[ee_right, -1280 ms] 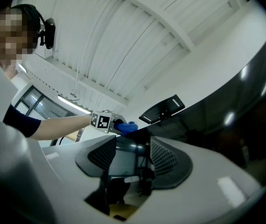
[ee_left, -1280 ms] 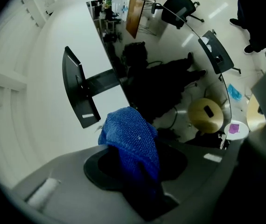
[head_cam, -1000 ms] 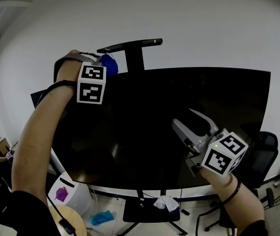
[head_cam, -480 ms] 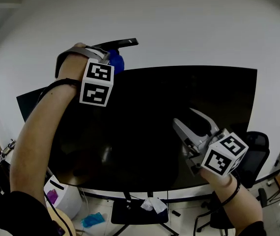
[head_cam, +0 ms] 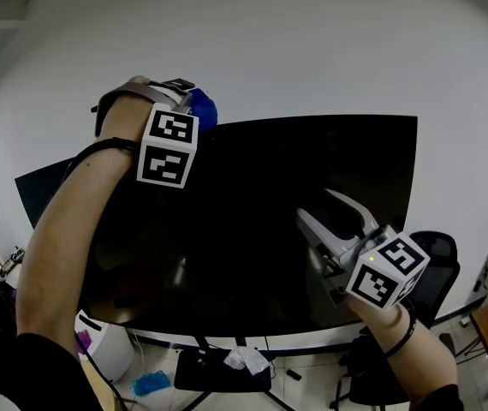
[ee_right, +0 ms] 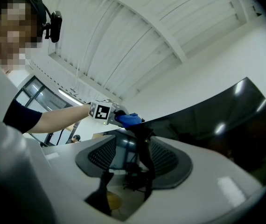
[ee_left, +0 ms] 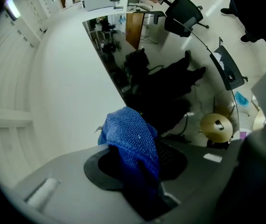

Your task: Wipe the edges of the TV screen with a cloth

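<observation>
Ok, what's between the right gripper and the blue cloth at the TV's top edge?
Just bare black TV screen: the head view shows nothing else on the stretch from the right gripper up to the blue cloth.

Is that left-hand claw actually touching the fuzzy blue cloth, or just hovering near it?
Touching. The left gripper view shows the left gripper shut on the fuzzy blue cloth, which is pinched between its jaws and bulges out past them.
</observation>
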### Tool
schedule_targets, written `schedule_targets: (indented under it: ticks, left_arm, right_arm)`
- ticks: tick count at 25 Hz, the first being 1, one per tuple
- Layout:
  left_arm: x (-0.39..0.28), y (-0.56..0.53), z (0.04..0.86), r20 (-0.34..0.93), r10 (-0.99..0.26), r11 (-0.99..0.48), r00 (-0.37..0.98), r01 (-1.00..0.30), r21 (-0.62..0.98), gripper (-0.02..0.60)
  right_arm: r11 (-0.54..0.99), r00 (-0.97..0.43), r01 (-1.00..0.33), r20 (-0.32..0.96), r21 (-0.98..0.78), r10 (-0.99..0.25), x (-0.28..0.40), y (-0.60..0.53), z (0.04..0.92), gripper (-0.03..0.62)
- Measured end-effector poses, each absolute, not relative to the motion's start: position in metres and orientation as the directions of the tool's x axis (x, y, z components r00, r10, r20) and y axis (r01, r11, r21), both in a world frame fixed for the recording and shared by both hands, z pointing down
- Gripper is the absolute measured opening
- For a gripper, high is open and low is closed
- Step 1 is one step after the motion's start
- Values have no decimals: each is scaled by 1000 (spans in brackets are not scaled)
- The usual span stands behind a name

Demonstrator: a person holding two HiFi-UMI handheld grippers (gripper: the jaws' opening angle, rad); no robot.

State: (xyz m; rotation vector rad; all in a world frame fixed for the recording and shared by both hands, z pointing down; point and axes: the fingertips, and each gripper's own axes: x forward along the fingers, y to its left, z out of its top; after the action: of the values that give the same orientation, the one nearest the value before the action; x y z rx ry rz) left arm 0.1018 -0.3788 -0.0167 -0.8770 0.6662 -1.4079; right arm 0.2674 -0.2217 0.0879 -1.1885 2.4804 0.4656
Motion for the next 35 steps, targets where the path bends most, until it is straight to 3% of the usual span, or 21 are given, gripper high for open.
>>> schedule_targets:
  ticks: [14, 28, 35]
  left_arm:
    - [280, -354, -17, 120, -991, -68, 64, 528, -847, 121]
    - [460, -326, -18, 97, -988, -8, 122, 584, -812, 123]
    - [506, -321, -21, 92, -982, 21, 163, 582, -813, 123]
  right_arm:
    - [616, -607, -775, -444, 144, -659, 430, -184, 82, 236]
    - [598, -585, -789, -466, 138, -664, 550, -147, 83, 235]
    - [585, -572, -800, -469, 136, -673, 571, -139, 82, 235]
